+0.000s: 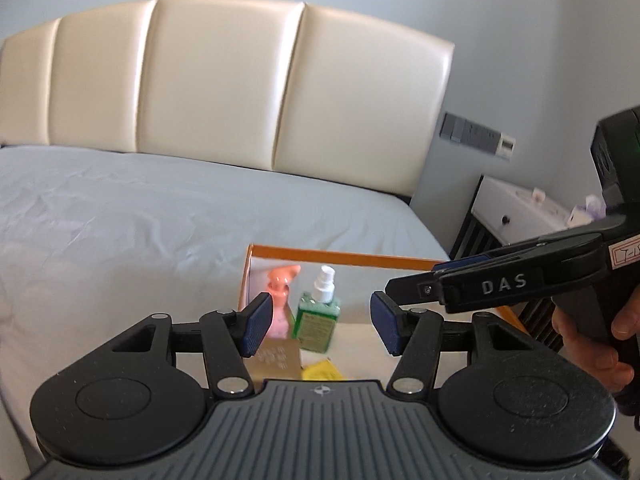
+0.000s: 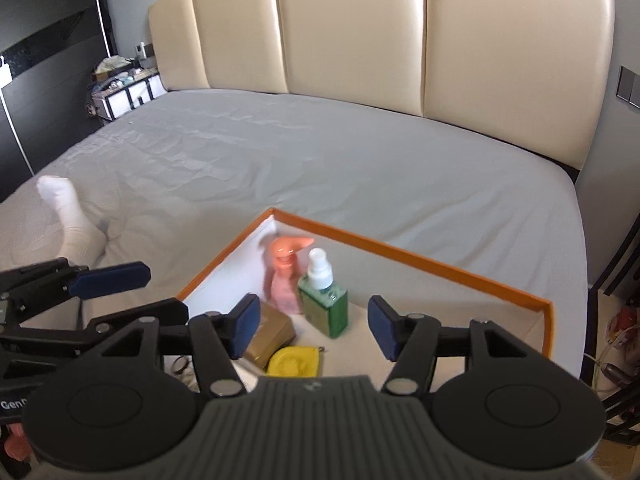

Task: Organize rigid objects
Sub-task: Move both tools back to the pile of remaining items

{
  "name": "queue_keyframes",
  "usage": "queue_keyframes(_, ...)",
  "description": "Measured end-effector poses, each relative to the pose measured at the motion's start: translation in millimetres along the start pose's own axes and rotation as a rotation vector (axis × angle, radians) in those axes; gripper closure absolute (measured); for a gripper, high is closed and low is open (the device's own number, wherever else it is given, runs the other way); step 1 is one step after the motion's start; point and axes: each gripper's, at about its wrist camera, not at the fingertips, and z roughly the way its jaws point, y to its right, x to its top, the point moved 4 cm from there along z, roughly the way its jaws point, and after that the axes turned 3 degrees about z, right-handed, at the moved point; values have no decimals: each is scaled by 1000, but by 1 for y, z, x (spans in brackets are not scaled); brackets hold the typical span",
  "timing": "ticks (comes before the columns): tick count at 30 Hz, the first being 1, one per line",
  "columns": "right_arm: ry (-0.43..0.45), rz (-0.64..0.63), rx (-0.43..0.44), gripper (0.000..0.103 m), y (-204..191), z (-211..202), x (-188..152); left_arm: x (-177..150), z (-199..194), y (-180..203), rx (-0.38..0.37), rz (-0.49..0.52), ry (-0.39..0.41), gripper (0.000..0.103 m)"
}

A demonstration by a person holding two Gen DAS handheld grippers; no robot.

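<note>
As we hover both grippers, left (image 1: 320,322) and right (image 2: 312,326), fingers spread and empty, over the tray (image 2: 440,260) on the bed (image 2: 320,160), the green bottle (image 2: 326,306) stands upright dead ahead, about equally near both.

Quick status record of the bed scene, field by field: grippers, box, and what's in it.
left gripper: open, empty, over the box
right gripper: open, empty, over the box
box: orange-rimmed, white inside, on the bed
pink spray bottle: upright in box
green bottle: upright, beside the pink one
gold carton: lying in box
yellow item: next to carton, type unclear
</note>
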Motion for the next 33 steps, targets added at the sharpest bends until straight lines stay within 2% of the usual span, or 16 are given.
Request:
queue_keyframes(5, 19, 0, 13, 41, -3, -34, -24, -19, -23, 11, -6, -40, 11, 37)
queue_keyframes(8, 38, -10, 12, 41, -4, -52, -38, -33, -29, 15, -11, -53, -26, 38)
queue_keyframes(14, 77, 34, 28, 42, -6, -84, -63, -57, -34, 25, -86, -110, -109, 41)
queue_keyframes(18, 65, 63, 7, 48, -4, -94, -90, -69, -33, 34, -129, -96, -169, 42)
queue_keyframes(23, -3, 133, -22, 49, 4, -94, -133, -93, -34, 51, -184, -30, -265, 43)
queue_keyframes(28, -94, 105, -57, 61, 6, -89, -171, -120, -36, 72, -238, 66, -376, 42)
queue_keyframes(29, -116, 93, -61, 61, 5, -87, -179, -127, -35, 75, -235, 87, -407, 42)
queue_keyframes(31, -161, 70, -71, 63, 4, -82, -190, -139, -33, 76, -179, 104, -461, 42)
queue_keyframes(33, -195, 66, -80, 63, 5, -76, -198, -148, -29, 70, -134, 62, -495, 42)
